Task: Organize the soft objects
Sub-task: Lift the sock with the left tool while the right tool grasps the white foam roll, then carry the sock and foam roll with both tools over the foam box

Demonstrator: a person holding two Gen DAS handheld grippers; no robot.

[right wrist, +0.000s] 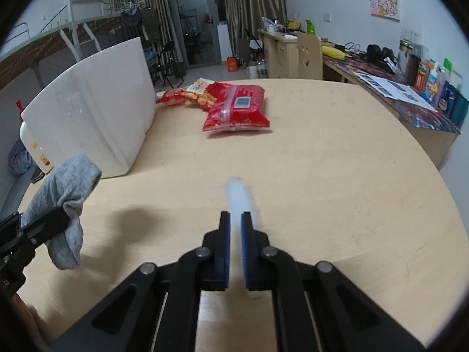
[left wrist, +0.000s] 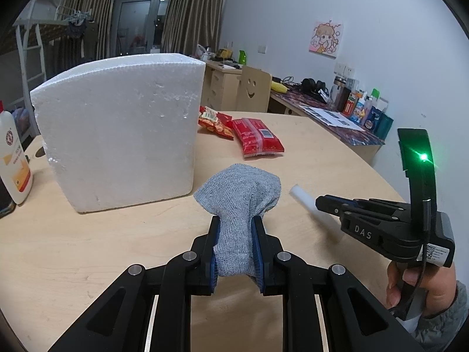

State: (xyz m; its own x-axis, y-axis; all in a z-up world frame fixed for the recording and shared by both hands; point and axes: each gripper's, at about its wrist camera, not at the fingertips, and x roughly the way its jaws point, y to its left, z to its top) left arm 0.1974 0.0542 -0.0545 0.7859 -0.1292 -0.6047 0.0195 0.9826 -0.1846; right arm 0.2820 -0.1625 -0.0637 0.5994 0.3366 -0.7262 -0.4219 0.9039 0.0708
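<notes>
Left claw [left wrist: 236, 228] clamped on grey sock [left wrist: 239, 193]; right claw [right wrist: 236, 220] closed on thin white tube [right wrist: 237, 193]. Risk: tube slipping from narrow pinch.

A lived-in dorm room: loft bed [left wrist: 29, 38], cluttered desk [left wrist: 328, 108], curtains [left wrist: 190, 8].

Sock [left wrist: 237, 202]: heathered grey knit. Foam box [left wrist: 117, 129]: plain white; tube [right wrist: 239, 196]: translucent white. Two packets, red with printed gold pattern [left wrist: 258, 138] and red-orange [left wrist: 214, 121], on pale wood-grain bench [left wrist: 307, 152].
</notes>
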